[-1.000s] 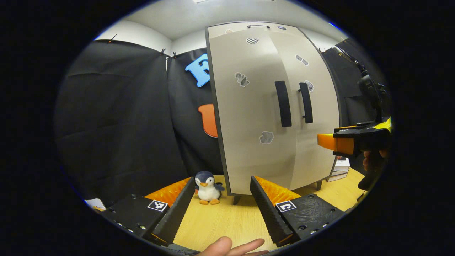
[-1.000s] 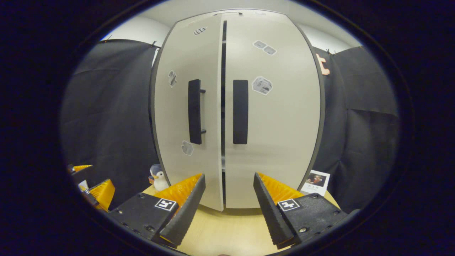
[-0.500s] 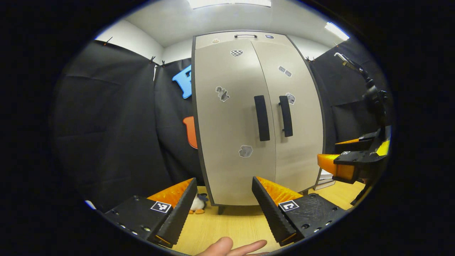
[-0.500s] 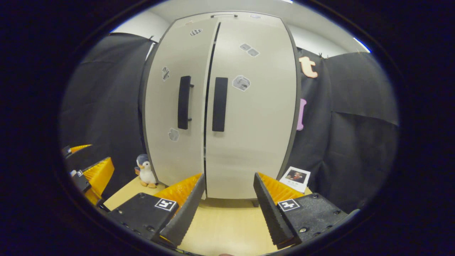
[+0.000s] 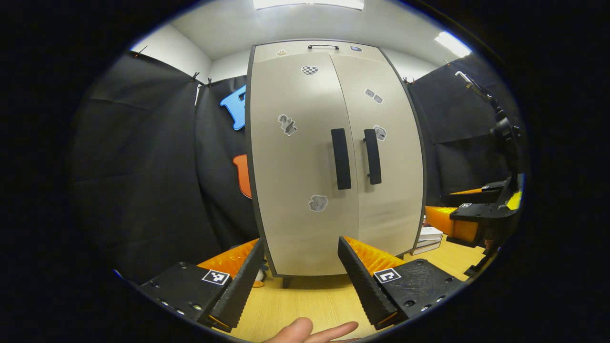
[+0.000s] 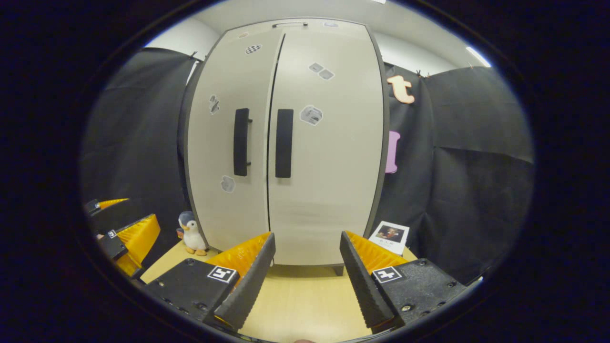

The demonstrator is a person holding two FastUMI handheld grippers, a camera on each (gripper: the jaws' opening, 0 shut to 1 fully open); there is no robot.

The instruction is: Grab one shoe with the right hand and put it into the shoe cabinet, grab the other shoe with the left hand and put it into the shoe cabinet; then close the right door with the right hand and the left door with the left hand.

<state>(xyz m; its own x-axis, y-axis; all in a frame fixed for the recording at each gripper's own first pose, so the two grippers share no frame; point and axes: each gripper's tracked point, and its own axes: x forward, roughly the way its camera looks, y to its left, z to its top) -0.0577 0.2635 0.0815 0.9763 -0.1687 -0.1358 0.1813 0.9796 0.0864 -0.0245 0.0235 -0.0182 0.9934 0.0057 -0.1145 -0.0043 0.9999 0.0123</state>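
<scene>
Light wood bench [image 6: 305,305] as the base for everything here. Toward its left rear edge, a small plush penguin [image 6: 191,234], upright, blue-grey and white with orange feet. At its right rear corner, a photo card [image 6: 390,236] propped at a lean, and a short stack of books [image 5: 429,237] lying flat on the same bench. Above the bench, two bright ceiling light panels [image 5: 309,4].

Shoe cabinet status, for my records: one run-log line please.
shoe cabinet | both doors shut | left tongs open, empty | right tongs open, empty
</scene>
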